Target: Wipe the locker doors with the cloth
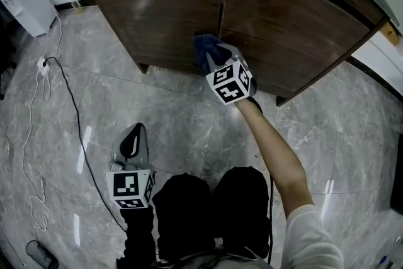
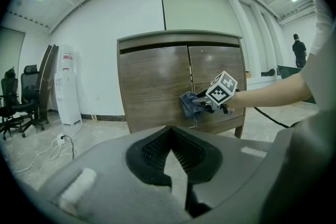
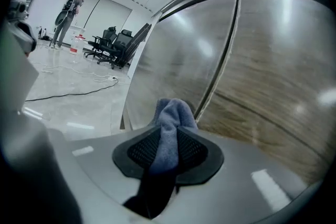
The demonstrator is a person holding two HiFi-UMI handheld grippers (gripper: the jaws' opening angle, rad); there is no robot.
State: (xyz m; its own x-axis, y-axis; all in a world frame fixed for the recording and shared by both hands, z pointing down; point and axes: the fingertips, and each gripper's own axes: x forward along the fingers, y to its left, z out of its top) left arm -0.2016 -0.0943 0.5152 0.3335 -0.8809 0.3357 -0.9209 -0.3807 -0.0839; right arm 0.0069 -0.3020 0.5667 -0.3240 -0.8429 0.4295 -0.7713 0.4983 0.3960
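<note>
Holding: my right claw [image 1: 213,57] is clenched on the blue cloth [image 3: 170,113]. The wad is bunched between the pads with a puff sticking out past the tips, so fabric and not plastic meets the wood.
Cloth position: pressed low against the locker doors, right at the seam [image 1: 220,6] where the left door [image 1: 157,3] meets the right door [image 1: 296,28]. It looks to sit on the left door's edge.
Arm: stretched forward and down, I judge to reach the lower part of the panels.
Left claw [image 2: 170,150]: clamped on nothing, tips together, parked low beside my legs [image 1: 208,211], well apart from the locker and out of the wiping path.
Progress: a judgement only. The doors carry no visible mark telling which areas are done, so both broad panels look left to cover.
Surroundings: a black cable [image 1: 69,104] trails over the grey floor to a power strip [image 1: 43,65]. A white dispenser [image 2: 67,86] stands left of the locker, with office chairs [image 2: 21,97] beyond it.
In the way: nothing stands between cloth and doors. The cable lies off to my left, a risk only if I step sideways.
</note>
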